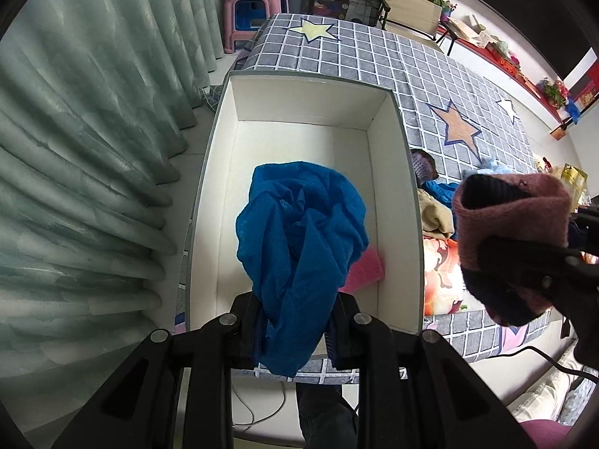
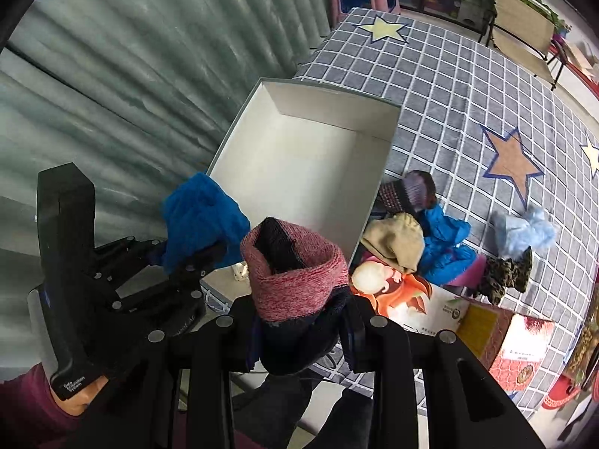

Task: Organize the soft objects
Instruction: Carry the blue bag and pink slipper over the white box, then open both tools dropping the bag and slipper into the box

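Note:
My left gripper [image 1: 295, 321] is shut on a blue cloth [image 1: 299, 232] and holds it above the near end of an open white box [image 1: 310, 101]. A pink pad [image 1: 365, 267] lies on the box floor beside the cloth. My right gripper [image 2: 299, 333] is shut on a pink and dark knit sock [image 2: 295, 269], just right of the box's near end. In the right wrist view the left gripper [image 2: 194, 258] with the blue cloth [image 2: 202, 217] is at the box's [image 2: 325, 93] near left corner. The sock also shows in the left wrist view [image 1: 513, 224].
A pile of soft things lies right of the box: a beige cloth [image 2: 397, 239], a blue cloth [image 2: 445, 239], a dark knit piece [image 2: 411, 187], a light blue one [image 2: 524, 228], a camouflage one [image 2: 505, 273]. A grey checked cover [image 2: 449, 75] lies under everything. Curtains [image 1: 75, 149] hang at left.

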